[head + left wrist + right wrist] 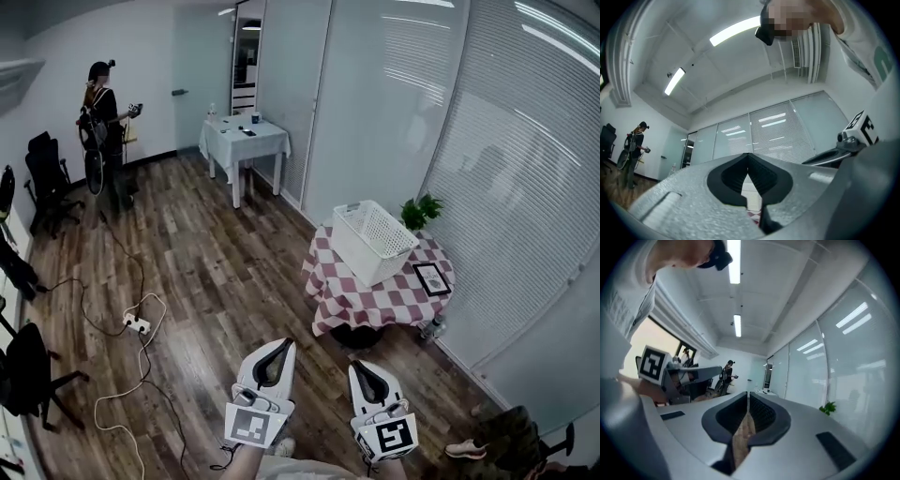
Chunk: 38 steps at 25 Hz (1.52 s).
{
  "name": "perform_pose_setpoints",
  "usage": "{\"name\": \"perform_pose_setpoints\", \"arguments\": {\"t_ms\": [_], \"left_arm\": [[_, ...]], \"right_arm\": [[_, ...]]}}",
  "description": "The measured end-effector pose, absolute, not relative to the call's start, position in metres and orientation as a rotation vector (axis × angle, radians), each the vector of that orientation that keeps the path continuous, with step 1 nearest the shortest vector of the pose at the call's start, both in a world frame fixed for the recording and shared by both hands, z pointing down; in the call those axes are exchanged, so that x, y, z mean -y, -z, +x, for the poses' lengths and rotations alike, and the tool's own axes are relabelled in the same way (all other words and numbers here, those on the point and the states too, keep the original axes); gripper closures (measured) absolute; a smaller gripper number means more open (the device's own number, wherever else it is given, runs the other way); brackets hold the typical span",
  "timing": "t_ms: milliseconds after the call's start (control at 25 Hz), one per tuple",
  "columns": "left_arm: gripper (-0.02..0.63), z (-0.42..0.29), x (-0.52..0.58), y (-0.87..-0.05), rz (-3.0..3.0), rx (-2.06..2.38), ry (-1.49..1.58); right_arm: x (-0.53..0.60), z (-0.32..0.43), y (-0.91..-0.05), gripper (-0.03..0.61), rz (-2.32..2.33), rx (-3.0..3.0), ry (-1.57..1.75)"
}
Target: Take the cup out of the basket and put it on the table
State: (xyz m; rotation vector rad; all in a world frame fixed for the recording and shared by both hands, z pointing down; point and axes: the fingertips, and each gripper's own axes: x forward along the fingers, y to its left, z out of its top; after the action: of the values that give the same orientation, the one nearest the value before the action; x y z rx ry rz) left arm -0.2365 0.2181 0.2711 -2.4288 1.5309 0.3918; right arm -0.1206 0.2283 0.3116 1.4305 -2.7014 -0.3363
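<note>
Hand-held grippers: two, the left hand-held gripper (284, 345) and the right hand-held gripper (357, 367). Benches: two, a checked-cloth bench (356, 305) and a white-cloth bench (246, 141). One basket (375, 239), one potted plant (420, 211), one power strip (137, 324), one standing person (103, 122).

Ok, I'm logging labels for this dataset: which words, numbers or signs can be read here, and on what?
No readable words or numbers anywhere.
Cubes on left hand-held gripper and right hand-held gripper: square code patterns, no letters.
Framed panel on checked table: too small.
Green shirt print: cut off, unreadable.
</note>
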Motion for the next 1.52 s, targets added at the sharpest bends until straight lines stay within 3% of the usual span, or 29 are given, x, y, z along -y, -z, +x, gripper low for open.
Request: {"name": "perform_pose_setpoints", "arguments": {"t_ms": [120, 400, 640, 1000, 1520], "left_arm": [[0.611, -0.248, -0.187, -0.268, -2.408, -1.576, -0.382], [0.611, -0.230, -0.126, -0.284, -2.413, -1.578, -0.218], [0.611, -0.193, -0.063, -0.269, -2.322, -1.647, -0.184], [0.611, -0.096, 0.025, -0.262, -2.311, -1.627, -0.180], [0.611, -0.021, 0.124, -0.275, -2.337, -1.612, -0.148]], "right_arm": [[-0.196, -0.127, -0.310, 0.566, 1.396, 2.614, 0.479], [-0.141, -0.114, -0.321, 0.568, 1.389, 2.682, 0.397], [-0.070, -0.057, -0.330, 0.569, 1.376, 2.807, 0.195], [0.024, 0.024, -0.323, 0.569, 1.355, 2.846, 0.229], [0.114, 0.112, -0.351, 0.569, 1.416, 2.844, 0.068]]}}
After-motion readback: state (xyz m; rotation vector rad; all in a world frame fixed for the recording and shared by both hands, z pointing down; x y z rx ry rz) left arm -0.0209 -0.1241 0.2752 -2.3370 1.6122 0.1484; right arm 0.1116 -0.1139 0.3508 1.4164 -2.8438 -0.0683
